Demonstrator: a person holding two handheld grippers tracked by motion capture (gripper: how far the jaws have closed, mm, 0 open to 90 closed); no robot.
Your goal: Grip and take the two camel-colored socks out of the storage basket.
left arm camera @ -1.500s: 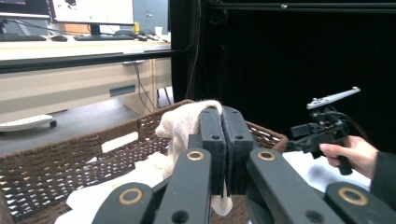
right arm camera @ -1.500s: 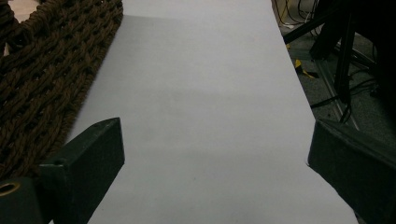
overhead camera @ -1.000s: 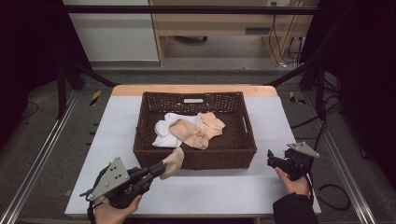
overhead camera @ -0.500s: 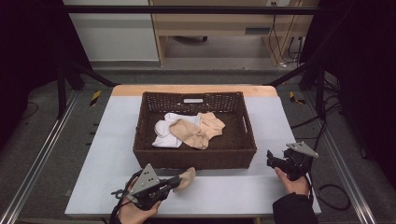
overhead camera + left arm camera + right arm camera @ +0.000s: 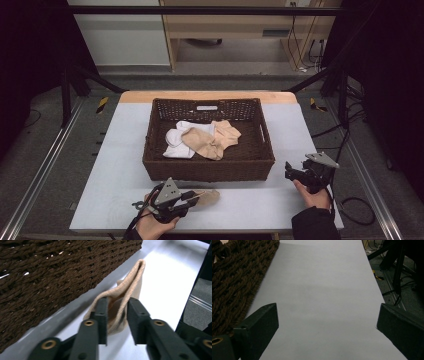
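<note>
A beige sock lies on the white table, just in front of the brown wicker basket. My left gripper is low over the table at the front left. Its jaws have just been opening and stand a little apart, with the sock's near end loose between them. Inside the basket lie a white sock and two beige socks. My right gripper hovers at the front right, open wide over bare table.
The basket wall runs along the left of the right gripper view. Bare table stretches between the two grippers along the front edge. Metal rails and cables flank the table on the floor.
My left gripper sank to the table and shifted right along the basket's front, and the sock it carried now rests on the table. The right gripper stayed still.
</note>
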